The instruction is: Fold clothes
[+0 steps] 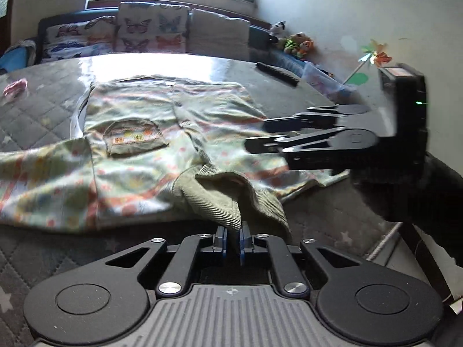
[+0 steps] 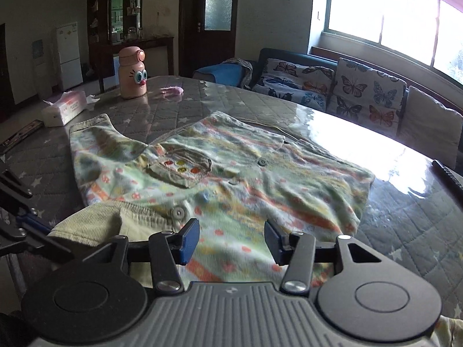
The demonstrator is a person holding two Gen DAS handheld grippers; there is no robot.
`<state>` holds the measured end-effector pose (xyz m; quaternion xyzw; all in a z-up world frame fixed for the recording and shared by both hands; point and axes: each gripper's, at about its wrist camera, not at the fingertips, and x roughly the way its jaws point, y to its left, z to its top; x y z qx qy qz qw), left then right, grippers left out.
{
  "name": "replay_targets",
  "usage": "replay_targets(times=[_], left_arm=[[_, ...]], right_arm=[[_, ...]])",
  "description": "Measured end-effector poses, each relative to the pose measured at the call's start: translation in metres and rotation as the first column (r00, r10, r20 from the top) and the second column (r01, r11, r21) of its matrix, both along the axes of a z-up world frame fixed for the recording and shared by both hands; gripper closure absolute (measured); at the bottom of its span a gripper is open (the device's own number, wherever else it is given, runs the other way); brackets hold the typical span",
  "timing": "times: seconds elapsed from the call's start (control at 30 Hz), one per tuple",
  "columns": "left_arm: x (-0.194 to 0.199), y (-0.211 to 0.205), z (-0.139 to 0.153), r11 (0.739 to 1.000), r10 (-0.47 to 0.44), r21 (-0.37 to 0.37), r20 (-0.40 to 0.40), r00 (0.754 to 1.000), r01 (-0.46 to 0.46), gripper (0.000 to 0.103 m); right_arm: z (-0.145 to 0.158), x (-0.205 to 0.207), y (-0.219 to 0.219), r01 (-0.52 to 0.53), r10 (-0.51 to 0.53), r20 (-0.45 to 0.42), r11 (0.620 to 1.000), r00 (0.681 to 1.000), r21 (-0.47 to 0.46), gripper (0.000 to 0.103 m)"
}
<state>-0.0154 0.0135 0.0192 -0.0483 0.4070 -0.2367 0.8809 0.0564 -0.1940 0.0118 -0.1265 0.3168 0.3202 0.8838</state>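
1. Two grippers work over one small patterned shirt point(image 1: 162, 133) that lies spread flat on the quilted grey surface point(image 1: 43, 110), its buttoned front and chest pocket point(image 1: 134, 138) facing up
2. Left gripper point(image 1: 233, 238) has its jaws together, clamped on the ribbed olive collar point(image 1: 220, 193) at the near edge of the shirt; the ribbed cloth runs down between the two blue pads
3. Right gripper point(image 2: 231, 240) has its jaws apart, standing low over the near part of the shirt with printed cloth showing between the pads; whether the pads touch the cloth I cannot tell
4. From the left wrist view the right gripper reaches in from the right side, above the right edge of the shirt
5. Farther back on the surface stand a pink cartoon-faced bottle point(image 2: 132, 72) and a tissue pack point(image 2: 65, 108), both well apart from the shirt, with a small pink thing point(image 2: 173, 90) near the bottle
6. Beyond the surface a sofa with butterfly cushions point(image 2: 367, 92) sits under a bright window point(image 2: 385, 5)
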Motion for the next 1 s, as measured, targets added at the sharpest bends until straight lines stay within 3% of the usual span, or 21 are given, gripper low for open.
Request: replay_targets(times=[0.13, 0.27, 0.5, 0.6, 0.77, 0.87, 1.0], left_arm=[[-0.001, -0.002, -0.007, 0.998, -0.033, 0.048, -0.032, 0.999, 0.034, 0.091], [-0.01, 0.006, 0.005, 0.993, -0.07, 0.092, 0.019, 0.997, 0.068, 0.079], [0.016, 0.031, 0.024, 0.992, 0.067, 0.098, 0.142, 0.988, -0.081, 0.079], [0.041, 0.027, 0.016, 0.989, 0.108, 0.083, 0.157, 0.982, -0.122, 0.081], [0.067, 0.008, -0.01, 0.99, 0.091, 0.093, 0.144, 0.985, -0.105, 0.081], [0.07, 0.003, -0.027, 0.988, 0.078, 0.123, 0.108, 0.991, -0.091, 0.081], [0.06, 0.003, -0.031, 0.987, 0.056, 0.141, 0.131, 0.99, -0.075, 0.076]], right_arm=[[-0.017, 0.004, 0.015, -0.04, 0.041, -0.052, 0.999, 0.998, 0.008, 0.052], [-0.029, -0.004, 0.025, -0.096, 0.094, -0.071, 0.995, 0.993, -0.022, 0.052], [-0.021, -0.021, 0.025, -0.127, 0.126, -0.014, 0.99, 0.992, -0.054, 0.053], [-0.02, -0.021, 0.021, -0.102, 0.102, -0.033, 0.995, 0.994, -0.02, 0.053], [-0.03, -0.034, 0.016, -0.104, 0.103, -0.088, 0.995, 0.991, -0.004, 0.053], [-0.023, -0.04, 0.005, -0.085, 0.088, -0.098, 0.996, 0.991, 0.035, 0.053], [-0.022, -0.042, -0.007, -0.029, 0.035, -0.108, 0.998, 0.994, 0.054, 0.052]])
